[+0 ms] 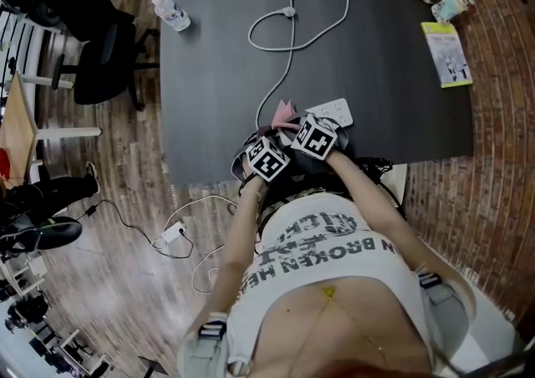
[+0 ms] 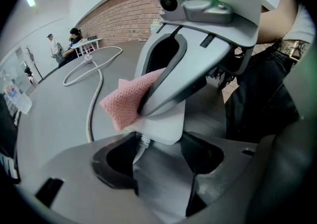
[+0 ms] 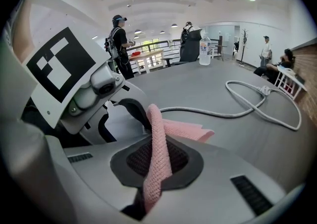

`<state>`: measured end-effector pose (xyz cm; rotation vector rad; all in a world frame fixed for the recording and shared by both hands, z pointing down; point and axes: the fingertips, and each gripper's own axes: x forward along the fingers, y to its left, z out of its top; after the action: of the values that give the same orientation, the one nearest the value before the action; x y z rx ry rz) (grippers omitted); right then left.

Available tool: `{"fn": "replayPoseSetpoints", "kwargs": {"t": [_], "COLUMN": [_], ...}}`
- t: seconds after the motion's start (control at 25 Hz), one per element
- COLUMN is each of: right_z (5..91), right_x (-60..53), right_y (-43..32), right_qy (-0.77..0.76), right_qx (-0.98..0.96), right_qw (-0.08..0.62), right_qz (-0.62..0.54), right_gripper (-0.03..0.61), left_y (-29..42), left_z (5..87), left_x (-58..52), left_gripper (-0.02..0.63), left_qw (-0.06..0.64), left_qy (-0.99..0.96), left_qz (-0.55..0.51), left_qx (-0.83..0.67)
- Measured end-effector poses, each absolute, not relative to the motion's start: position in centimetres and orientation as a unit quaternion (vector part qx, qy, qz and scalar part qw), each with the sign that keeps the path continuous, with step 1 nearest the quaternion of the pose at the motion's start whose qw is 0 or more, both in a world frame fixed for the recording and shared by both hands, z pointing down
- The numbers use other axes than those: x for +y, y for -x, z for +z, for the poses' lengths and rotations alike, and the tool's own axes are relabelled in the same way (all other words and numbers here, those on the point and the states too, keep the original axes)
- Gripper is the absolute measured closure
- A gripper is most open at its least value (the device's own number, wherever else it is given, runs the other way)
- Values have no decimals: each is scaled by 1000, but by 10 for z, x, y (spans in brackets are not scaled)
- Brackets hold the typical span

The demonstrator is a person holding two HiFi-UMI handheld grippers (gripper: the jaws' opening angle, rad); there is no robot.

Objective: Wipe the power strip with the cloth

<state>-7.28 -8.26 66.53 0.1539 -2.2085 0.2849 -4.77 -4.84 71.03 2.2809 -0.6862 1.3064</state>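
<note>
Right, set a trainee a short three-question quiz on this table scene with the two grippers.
1. True or false: the right gripper is shut on the pink knitted cloth.
2. How does the white power cable lie on the dark grey table? A: in a loop. B: dead straight. C: wound round a bottle.
3. Which thing's end sits at the jaws of the left gripper?
Key: 1 true; 2 A; 3 the white plastic power strip.
</note>
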Motion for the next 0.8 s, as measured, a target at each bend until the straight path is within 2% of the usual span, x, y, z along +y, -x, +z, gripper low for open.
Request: {"fn": "replayPoseSetpoints", "kwargs": {"t": [0.8], "right_z": [662], "right_x": [-102], "right_y": [38], "right_qy": [-108], "right_qx": [-884], "right_qw": [436], "right_qz": [126], "right_gripper": [561], "left_y": [48], "left_z": [707], "left_x": [-48], "left_gripper": [348], "left_qw": [213], "left_qy": [-821], "left_qz": [470], "left_qx": [-244]}}
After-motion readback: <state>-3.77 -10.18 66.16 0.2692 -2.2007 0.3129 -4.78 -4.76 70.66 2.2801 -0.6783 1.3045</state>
